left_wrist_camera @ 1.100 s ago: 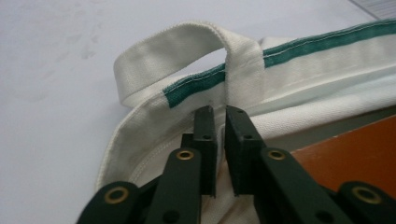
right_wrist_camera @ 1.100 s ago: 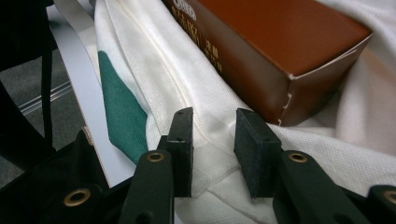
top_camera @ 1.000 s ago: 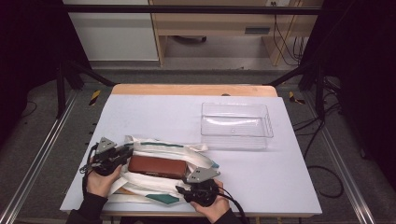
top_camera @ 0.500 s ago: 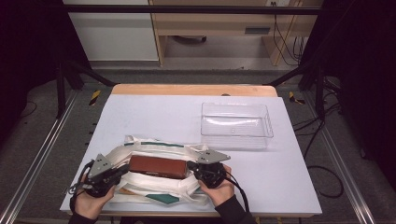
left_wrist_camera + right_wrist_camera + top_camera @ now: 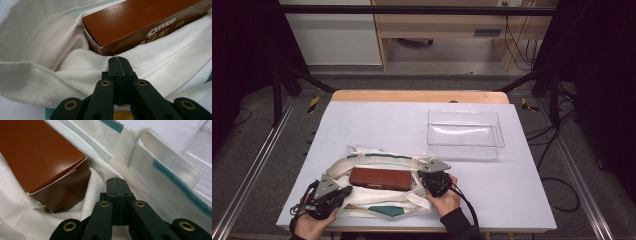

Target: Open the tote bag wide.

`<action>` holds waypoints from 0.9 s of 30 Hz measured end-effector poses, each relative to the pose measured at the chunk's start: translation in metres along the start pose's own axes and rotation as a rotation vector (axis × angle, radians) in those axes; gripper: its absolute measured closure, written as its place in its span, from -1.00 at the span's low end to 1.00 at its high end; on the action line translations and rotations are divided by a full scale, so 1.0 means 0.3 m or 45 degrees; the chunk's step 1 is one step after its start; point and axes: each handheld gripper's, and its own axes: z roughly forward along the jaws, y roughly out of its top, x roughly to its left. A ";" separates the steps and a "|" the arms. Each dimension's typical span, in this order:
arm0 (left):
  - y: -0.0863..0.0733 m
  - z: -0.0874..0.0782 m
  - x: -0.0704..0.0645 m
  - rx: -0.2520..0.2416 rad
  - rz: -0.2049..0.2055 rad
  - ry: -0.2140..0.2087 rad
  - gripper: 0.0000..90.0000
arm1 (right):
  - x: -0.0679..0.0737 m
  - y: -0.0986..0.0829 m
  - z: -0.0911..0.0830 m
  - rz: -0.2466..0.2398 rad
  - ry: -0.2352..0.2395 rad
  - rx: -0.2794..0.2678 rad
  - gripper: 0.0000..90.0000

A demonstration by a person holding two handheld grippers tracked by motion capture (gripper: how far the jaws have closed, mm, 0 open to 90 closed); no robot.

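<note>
A white cloth bag (image 5: 377, 161) with teal trim lies flat near the table's front edge. A brown Oreo box (image 5: 379, 178) rests lengthwise in its folds. My left gripper (image 5: 346, 191) sits at the box's left end. In the left gripper view its jaws (image 5: 118, 60) are pressed together, their tips in the bag's cloth (image 5: 75, 57) just below the box (image 5: 140, 22). At the box's right end is my right gripper (image 5: 422, 177). Its jaws (image 5: 115, 180) are likewise shut in the cloth (image 5: 150, 170) beside the box's flap end (image 5: 60, 187).
A clear plastic container (image 5: 464, 134) stands at the back right of the white table (image 5: 377, 125), and its wall (image 5: 200, 145) lies just past the bag's handle (image 5: 162, 152). A hand holds each gripper at the front edge. Floor and black frame posts surround the table.
My left gripper came down from the bag's upper left to the front left corner. My right gripper moved up from the front edge to the box's right end.
</note>
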 end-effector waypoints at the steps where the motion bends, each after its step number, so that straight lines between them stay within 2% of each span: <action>1: 0.001 -0.001 0.002 -0.003 -0.004 -0.003 0.99 | 0.000 0.000 -0.002 -0.001 0.002 -0.001 1.00; 3: 0.003 -0.004 0.006 -0.023 -0.013 -0.013 0.98 | 0.000 0.001 -0.004 0.004 0.012 -0.003 0.95; 4: 0.008 -0.011 0.014 -0.057 -0.027 -0.034 0.90 | 0.000 0.007 -0.017 0.020 0.046 -0.024 0.85; 7: 0.019 -0.023 0.021 -0.088 -0.040 -0.039 0.83 | 0.001 0.013 -0.037 0.026 0.067 -0.058 0.78; 8: 0.035 -0.044 0.029 -0.144 -0.050 -0.027 0.81 | -0.001 0.019 -0.064 0.013 0.068 -0.098 0.73; 9: 0.035 -0.044 0.029 -0.144 -0.050 -0.027 0.80 | -0.001 0.019 -0.064 0.013 0.068 -0.098 0.73; 10: 0.053 -0.065 0.040 -0.198 -0.064 -0.016 0.75 | -0.009 0.024 -0.092 0.021 0.069 -0.131 0.69; 11: 0.053 -0.065 0.040 -0.198 -0.064 -0.016 0.72 | -0.013 0.026 -0.102 0.023 0.076 -0.146 0.67; 12: 0.066 -0.082 0.051 -0.238 -0.070 0.011 0.66 | -0.018 0.032 -0.118 0.025 0.088 -0.164 0.63; 13: 0.066 -0.082 0.051 -0.238 -0.070 0.011 0.61 | -0.018 0.032 -0.118 0.025 0.088 -0.164 0.63; 14: 0.074 -0.092 0.070 -0.274 -0.091 0.038 0.55 | -0.024 0.044 -0.137 0.016 0.106 -0.186 0.54; 16: 0.076 -0.098 0.088 -0.292 -0.107 0.059 0.50 | -0.025 0.050 -0.145 0.012 0.117 -0.196 0.51; 18: 0.079 -0.104 0.120 -0.321 -0.135 0.089 0.29 | -0.017 0.071 -0.160 -0.013 0.150 -0.220 0.32; 19: 0.079 -0.104 0.120 -0.321 -0.135 0.089 0.23 | -0.017 0.071 -0.160 -0.013 0.150 -0.220 0.32; 20: 0.081 -0.108 0.136 -0.333 -0.154 0.103 0.23 | -0.011 0.079 -0.163 -0.027 0.164 -0.216 0.26; 22: 0.084 -0.114 0.171 -0.344 -0.176 0.137 0.11 | 0.011 0.105 -0.178 -0.070 0.206 -0.236 0.12; 23: 0.084 -0.114 0.171 -0.344 -0.176 0.137 0.09 | 0.011 0.105 -0.178 -0.070 0.206 -0.236 0.12; 24: 0.089 -0.113 0.204 -0.344 -0.203 0.160 0.06 | 0.024 0.117 -0.181 -0.082 0.226 -0.236 0.03; 25: 0.091 -0.109 0.218 -0.340 -0.217 0.166 0.04 | 0.031 0.122 -0.181 -0.093 0.238 -0.233 0.00; 27: 0.093 -0.105 0.228 -0.335 -0.225 0.172 0.01 | 0.042 0.131 -0.176 -0.108 0.246 -0.230 -0.06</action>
